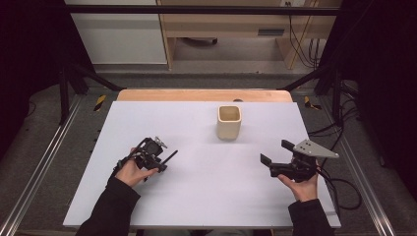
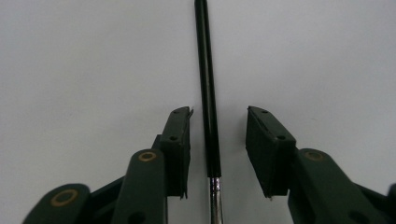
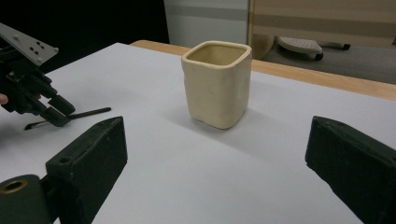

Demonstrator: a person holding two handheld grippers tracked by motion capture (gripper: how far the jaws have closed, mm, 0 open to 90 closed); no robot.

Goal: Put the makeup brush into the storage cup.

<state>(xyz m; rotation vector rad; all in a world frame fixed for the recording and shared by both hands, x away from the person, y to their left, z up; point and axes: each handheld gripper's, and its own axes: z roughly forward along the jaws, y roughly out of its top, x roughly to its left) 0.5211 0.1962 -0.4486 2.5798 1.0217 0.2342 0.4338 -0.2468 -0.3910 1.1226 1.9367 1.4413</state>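
1. The left claw (image 1: 164, 160) sits low over the bench (image 1: 196, 196) toward its left edge, jaws released and straddling a thin black brush (image 2: 208, 116) that lies flat on the surface; neither pad touches it yet.
2. This looks like the grasping step: the brush is lined up between the jaws but not clamped.
3. The right claw (image 1: 275, 155) hovers near the right edge, released and holding nothing, facing the cream cup (image 1: 229, 122).
4. The cup stands upright toward the far edge, well apart from both claws.
5. Next, I judge, the left jaws must close squarely on the slim handle, then lift it toward the cup.
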